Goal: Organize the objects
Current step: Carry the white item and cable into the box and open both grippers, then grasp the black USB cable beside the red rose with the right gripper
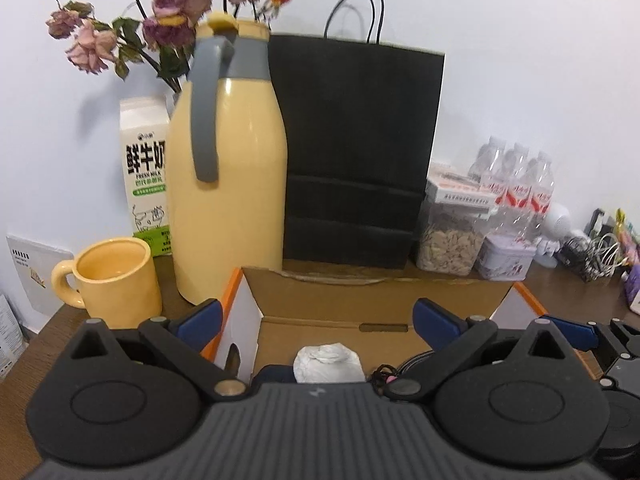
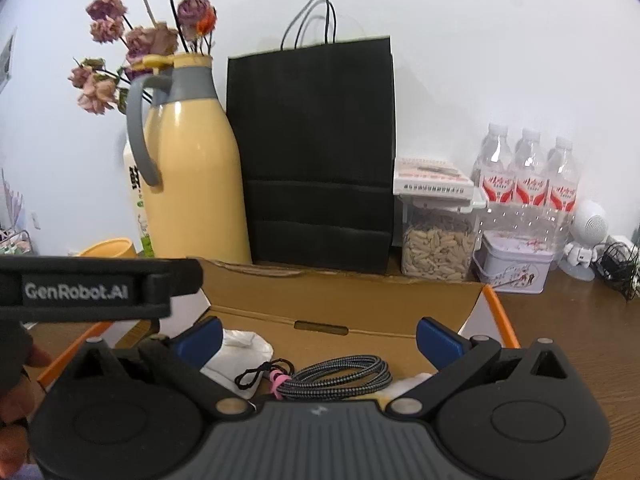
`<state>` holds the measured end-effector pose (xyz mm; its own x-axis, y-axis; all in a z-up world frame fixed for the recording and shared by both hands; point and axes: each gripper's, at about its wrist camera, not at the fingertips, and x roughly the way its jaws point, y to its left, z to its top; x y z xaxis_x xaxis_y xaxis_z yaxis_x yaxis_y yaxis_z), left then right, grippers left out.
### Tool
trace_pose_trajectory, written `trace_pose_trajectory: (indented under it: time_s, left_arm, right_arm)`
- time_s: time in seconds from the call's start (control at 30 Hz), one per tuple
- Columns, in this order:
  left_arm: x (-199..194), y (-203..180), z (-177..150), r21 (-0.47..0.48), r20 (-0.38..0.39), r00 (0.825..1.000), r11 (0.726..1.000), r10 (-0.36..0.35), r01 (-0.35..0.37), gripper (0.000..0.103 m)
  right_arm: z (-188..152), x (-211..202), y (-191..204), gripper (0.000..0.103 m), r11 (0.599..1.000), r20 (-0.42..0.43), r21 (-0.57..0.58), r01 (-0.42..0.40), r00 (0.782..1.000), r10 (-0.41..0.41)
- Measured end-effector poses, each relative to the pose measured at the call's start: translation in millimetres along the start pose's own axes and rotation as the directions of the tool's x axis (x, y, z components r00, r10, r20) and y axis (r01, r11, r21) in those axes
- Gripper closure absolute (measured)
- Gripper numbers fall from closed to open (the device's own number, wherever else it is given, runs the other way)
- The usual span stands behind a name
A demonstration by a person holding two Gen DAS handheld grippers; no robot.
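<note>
An open cardboard box (image 1: 372, 292) with orange edges sits on the wooden table in front of both grippers. In the left wrist view a crumpled white cloth (image 1: 326, 362) lies inside it, below my left gripper (image 1: 320, 322), which is open and holds nothing. Seen from the right wrist, the box (image 2: 344, 296) contains the white cloth (image 2: 240, 354), a coiled braided cable (image 2: 340, 376) with a pink tie and a thin black cord (image 2: 260, 374). My right gripper (image 2: 320, 338) hangs open over the cable, nothing between its blue fingers (image 2: 438, 340).
Behind the box stand a yellow thermos jug (image 1: 228, 176), a black paper bag (image 1: 352, 156), a milk carton (image 1: 146, 176), a yellow mug (image 1: 114, 280) and dried flowers (image 1: 168, 12). Right of the bag are a clear seed jar (image 2: 438, 246), water bottles (image 2: 528, 176), a small tin (image 2: 516, 264). The other gripper's body (image 2: 88, 290) and a hand show at the right wrist view's left.
</note>
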<state>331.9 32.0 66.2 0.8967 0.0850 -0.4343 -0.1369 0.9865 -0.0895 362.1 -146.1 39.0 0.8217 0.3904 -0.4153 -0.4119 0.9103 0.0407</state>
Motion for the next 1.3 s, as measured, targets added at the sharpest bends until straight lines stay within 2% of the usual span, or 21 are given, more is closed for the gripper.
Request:
trace_pose_trajectory:
  time_s: [0.33, 0.53, 0.67, 0.97, 1.17, 1.23, 1.3]
  left_arm:
    - [-58.0, 16.8, 0.0, -0.021, 0.097, 0.995, 0.999, -0.033, 0.035, 0.000]
    - [-84.6, 26.9, -14.1, -0.010, 0.092, 0.995, 0.999, -0.036, 0.037, 0.000]
    - [-99.6, 33.6, -30.5, -0.015, 0.089, 0.995, 0.999, -0.034, 0.035, 0.000]
    - [-121.2, 47.4, -83.0, -0.015, 0.003, 0.998, 0.998, -0.056, 0.056, 0.000]
    - [-125.3, 59.4, -118.0, -0.017, -0.074, 0.997, 0.999, -0.035, 0.034, 0.000]
    - [-128.9, 64.7, -124.3, -0.023, -0.084, 0.996, 0.999, -0.030, 0.028, 0.000]
    - [-132.5, 69.4, -127.1, -0.035, -0.085, 0.996, 0.999, -0.028, 0.025, 0.000]
  right_arm:
    - [-0.9, -57.8, -5.6, 0.000, 1.000, 0.079, -0.026, -0.004, 0.997, 0.006]
    - [-20.0, -92.0, -2.8, 0.000, 0.998, 0.094, -0.063, -0.004, 0.996, 0.010]
    - [-41.7, -108.8, -2.4, 0.000, 0.998, 0.075, -0.068, -0.010, 0.997, 0.015]
    - [-101.5, -132.5, -1.9, 0.000, 0.997, -0.038, -0.081, -0.016, 0.999, 0.013]
    - [-121.4, -139.1, 2.0, 0.000, 0.996, -0.089, -0.078, -0.042, 0.995, 0.035]
    - [-122.1, -138.6, 2.5, 0.003, 0.996, -0.097, -0.073, -0.058, 0.994, 0.050]
    - [-122.1, -136.8, 1.2, 0.012, 0.996, -0.106, -0.065, -0.066, 0.993, 0.059]
